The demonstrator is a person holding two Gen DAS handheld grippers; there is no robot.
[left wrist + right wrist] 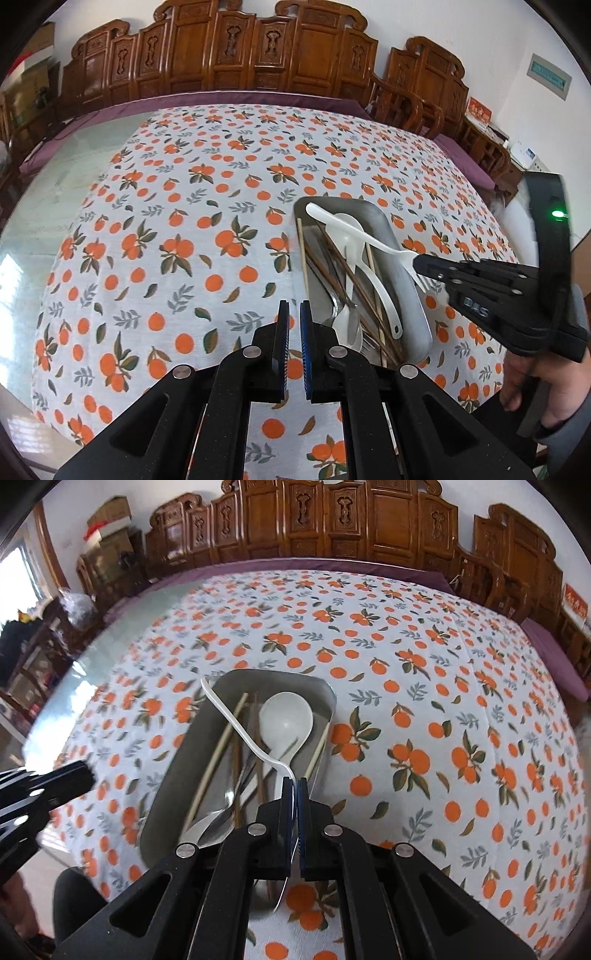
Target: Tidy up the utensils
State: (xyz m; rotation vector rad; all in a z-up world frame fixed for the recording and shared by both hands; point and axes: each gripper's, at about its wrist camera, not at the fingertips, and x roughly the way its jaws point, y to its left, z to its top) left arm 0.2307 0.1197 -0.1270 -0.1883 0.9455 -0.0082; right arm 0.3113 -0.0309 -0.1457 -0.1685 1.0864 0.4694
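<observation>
R gripper (pixel 294 786) pinched one white fork (pixel 236 723) over the tray (pixel 166 775) w/ one ladle (pixel 286 716) and chopsticks (pixel 218 749); L gripper (pixel 294 314) was pressed together, empty.

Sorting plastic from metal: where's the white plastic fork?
The white plastic fork is clamped in the right tongs, held over the metal tray.

cloth (pixel 177 206): white, orange-fruit print | tray (pixel 413 295): grey metal | my fork (pixel 369 240): white plastic | my tongs (pixel 294 314): black, blue pads
</observation>
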